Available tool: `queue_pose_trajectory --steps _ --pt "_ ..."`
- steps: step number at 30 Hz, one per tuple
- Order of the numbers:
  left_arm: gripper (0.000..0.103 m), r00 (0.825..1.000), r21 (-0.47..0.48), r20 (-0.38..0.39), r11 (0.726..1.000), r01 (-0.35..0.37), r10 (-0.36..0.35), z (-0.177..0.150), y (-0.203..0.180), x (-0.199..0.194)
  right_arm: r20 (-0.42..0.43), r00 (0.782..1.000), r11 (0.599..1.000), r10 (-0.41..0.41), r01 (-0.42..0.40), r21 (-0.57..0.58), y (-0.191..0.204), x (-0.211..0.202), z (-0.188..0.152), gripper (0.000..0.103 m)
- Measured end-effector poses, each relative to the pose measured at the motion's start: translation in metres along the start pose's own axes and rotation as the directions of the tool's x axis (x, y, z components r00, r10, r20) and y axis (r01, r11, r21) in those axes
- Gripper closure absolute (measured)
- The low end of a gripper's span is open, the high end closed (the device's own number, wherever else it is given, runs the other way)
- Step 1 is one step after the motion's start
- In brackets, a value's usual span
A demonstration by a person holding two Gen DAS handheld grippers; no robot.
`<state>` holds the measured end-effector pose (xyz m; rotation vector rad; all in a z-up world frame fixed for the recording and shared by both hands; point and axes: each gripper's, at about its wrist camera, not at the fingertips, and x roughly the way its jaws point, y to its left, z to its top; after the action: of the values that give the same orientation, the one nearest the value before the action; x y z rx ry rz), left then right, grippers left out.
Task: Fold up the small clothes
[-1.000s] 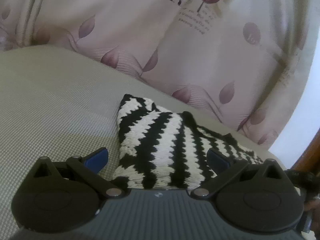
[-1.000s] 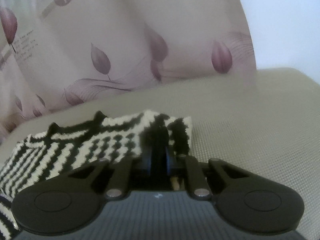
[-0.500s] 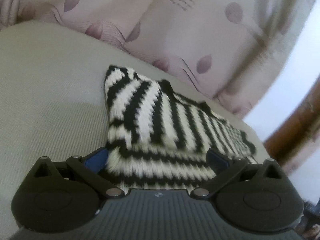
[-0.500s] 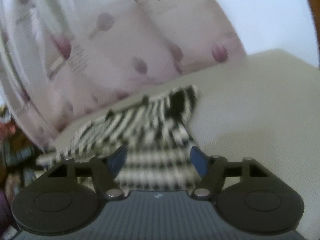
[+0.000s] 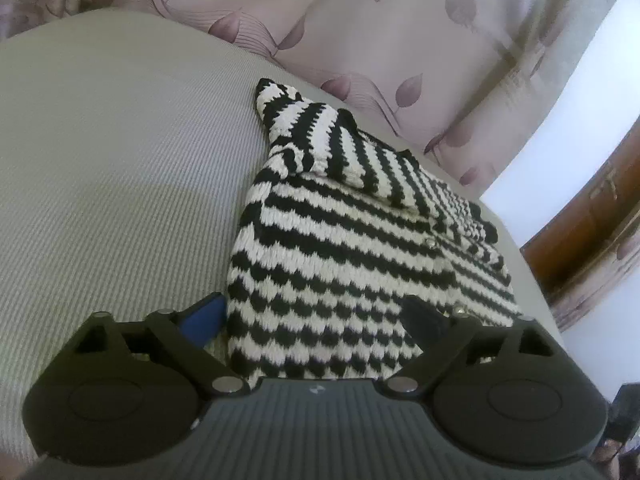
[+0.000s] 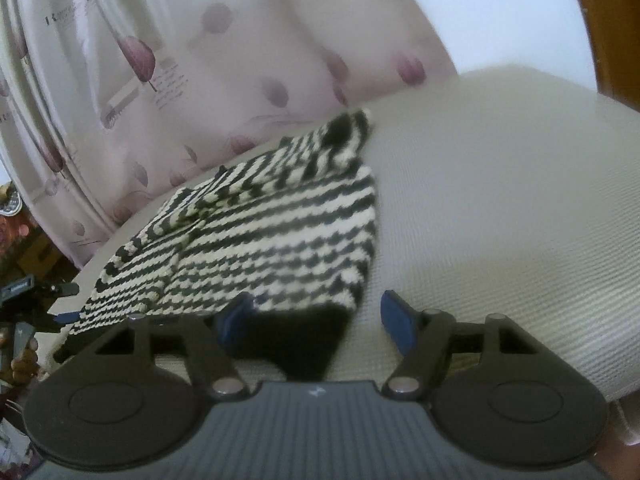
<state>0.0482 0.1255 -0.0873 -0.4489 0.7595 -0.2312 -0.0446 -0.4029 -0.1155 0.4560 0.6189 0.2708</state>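
Knit top (image 5: pixel 360 264), black/white striped, lies part-folded betw. both sets of jaws; neither grips. L gripper (image 5: pixel 316 316) closing from wide, R gripper (image 6: pixel 318 316) half-open; hem grab judged next.

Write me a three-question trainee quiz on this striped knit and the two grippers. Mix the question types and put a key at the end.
1. True or false: the striped knit garment lies on the grey ribbed surface.
2. Multiple choice: which edge of the garment shows between the right gripper fingers? A) its near corner B) its far sleeve C) none of it
3. Fill in: in the left wrist view, the left gripper has its blue pad just beside the garment's ____ edge.

Key: 1 true; 2 A; 3 left.

Note for the trainer: the left gripper's jaws are closing with the garment's near hem between them, not yet pressed; the right gripper stands open.
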Motion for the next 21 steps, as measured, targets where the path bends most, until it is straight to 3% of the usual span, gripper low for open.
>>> queue_pose_trajectory --steps 6,13,14,15,17,21 --pt "0.021 0.999 -0.050 0.000 0.998 0.037 -0.037 -0.006 0.006 -0.009 -0.008 0.997 0.992 0.074 -0.073 0.105 -0.007 0.009 0.005 0.032" --pt "0.032 0.975 -0.210 -0.039 0.955 0.208 -0.221 -0.010 0.033 -0.010 -0.037 0.982 0.960 0.184 -0.171 0.223 -0.023 0.015 0.010 0.033" --pt "0.038 0.972 -0.221 -0.044 0.951 0.214 -0.229 -0.008 0.035 -0.008 -0.043 0.978 0.952 0.204 -0.188 0.243 -0.026 0.018 0.012 0.038" --pt "0.046 0.970 -0.231 -0.049 0.948 0.221 -0.238 -0.007 0.038 -0.005 -0.046 0.977 0.947 0.207 -0.188 0.259 -0.027 0.021 0.013 0.050" --pt "0.053 0.964 -0.242 -0.063 0.942 0.235 -0.257 -0.005 0.040 0.001 -0.070 0.973 0.936 0.220 -0.190 0.298 -0.030 0.028 0.013 0.072" --pt "0.056 0.955 -0.219 -0.080 0.939 0.264 -0.287 -0.005 0.044 0.002 -0.069 0.966 0.919 0.251 -0.215 0.330 -0.035 0.030 0.009 0.078"
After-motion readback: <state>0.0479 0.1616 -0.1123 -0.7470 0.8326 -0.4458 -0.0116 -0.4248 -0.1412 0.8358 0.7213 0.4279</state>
